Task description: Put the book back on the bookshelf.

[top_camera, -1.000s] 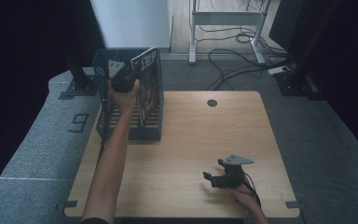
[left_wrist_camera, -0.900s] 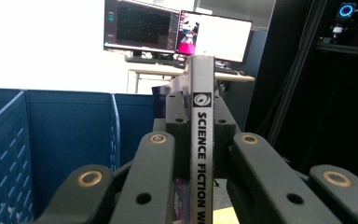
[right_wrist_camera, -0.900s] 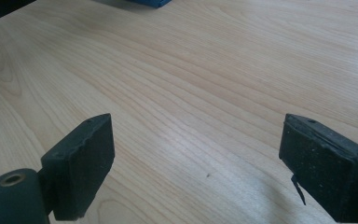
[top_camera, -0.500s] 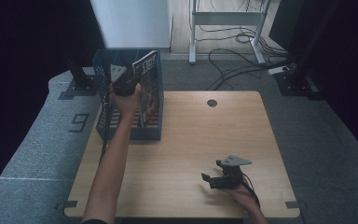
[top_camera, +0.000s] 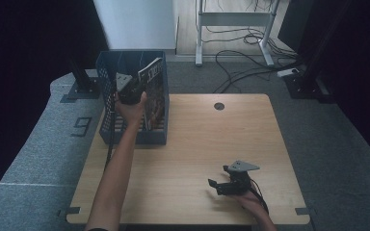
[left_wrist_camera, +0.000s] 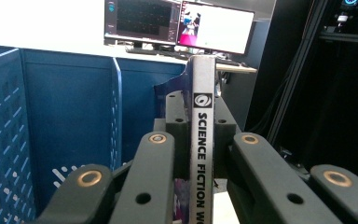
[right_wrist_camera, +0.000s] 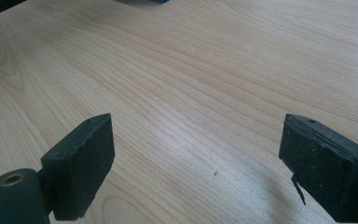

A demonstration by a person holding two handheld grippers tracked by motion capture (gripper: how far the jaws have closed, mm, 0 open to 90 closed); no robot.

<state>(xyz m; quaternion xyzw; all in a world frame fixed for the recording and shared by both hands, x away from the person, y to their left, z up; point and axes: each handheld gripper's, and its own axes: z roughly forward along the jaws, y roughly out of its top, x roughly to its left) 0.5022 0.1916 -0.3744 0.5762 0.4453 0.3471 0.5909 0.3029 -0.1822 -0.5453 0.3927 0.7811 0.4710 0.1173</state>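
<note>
A thin science fiction magazine [top_camera: 155,91] stands tilted in the blue slatted basket [top_camera: 108,77] at the table's far left. My left gripper [top_camera: 134,86] is shut on its spine [left_wrist_camera: 202,140], which runs upright between the two jaws in the left gripper view. The blue basket wall [left_wrist_camera: 65,102] rises just behind and left of it. My right gripper [top_camera: 218,184] rests low over the wood near the front right of the table, jaws wide apart. Its two black pads [right_wrist_camera: 81,163] frame bare table [right_wrist_camera: 191,107] with nothing between them.
The wooden table [top_camera: 197,139] has a round cable hole [top_camera: 218,106] at its far edge. Grey floor mats surround it, with a desk frame and cables [top_camera: 236,48] beyond. Monitors [left_wrist_camera: 177,23] glow behind the basket in the left gripper view.
My left hand has sunk a little, lowering the magazine deeper into the basket. The right gripper has stayed where it was.
</note>
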